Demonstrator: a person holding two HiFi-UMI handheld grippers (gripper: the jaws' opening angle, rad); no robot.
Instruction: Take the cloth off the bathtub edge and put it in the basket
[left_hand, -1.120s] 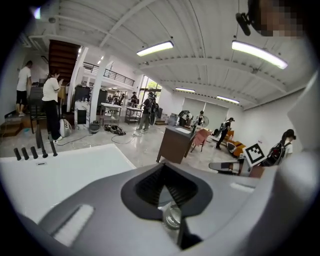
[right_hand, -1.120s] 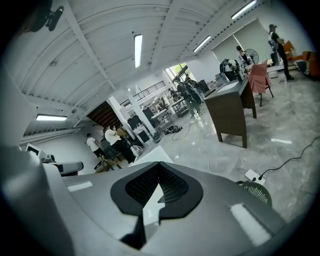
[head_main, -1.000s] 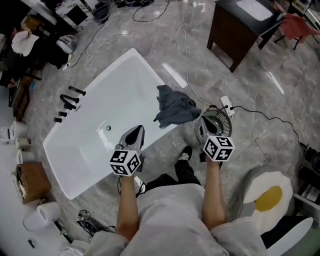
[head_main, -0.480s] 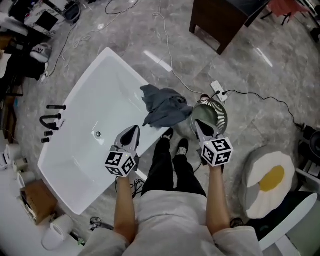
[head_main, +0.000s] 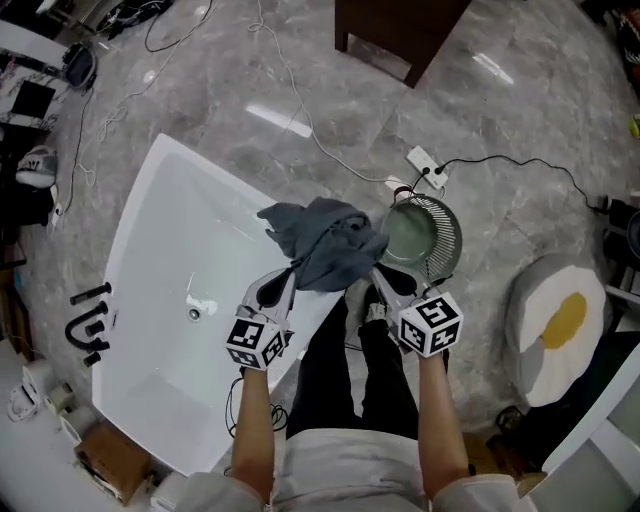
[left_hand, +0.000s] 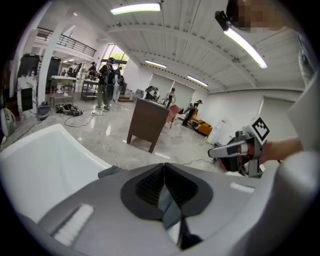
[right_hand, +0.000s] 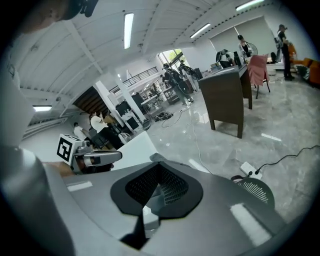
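Marble floor (head_main: 200, 80) holds a white bathtub (head_main: 150, 270) at 9 o'clock. The cloth (head_main: 325, 240) drapes its rim. The left gripper (head_main: 284, 284) is at the cloth's 7 o'clock and the right gripper (head_main: 380, 278) at 5, both with fingers closed and empty. The basket (head_main: 447, 240) is at 3.

Open lab hall with workbenches (left_hand: 75, 81) and bathtub (head_main: 150, 300)

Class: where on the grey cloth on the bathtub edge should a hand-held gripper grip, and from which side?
Probably a raised fold in the crumpled cloth, approached from above on the near side: it lies heaped over the bathtub rim, so ridges stand up for jaws to pinch.
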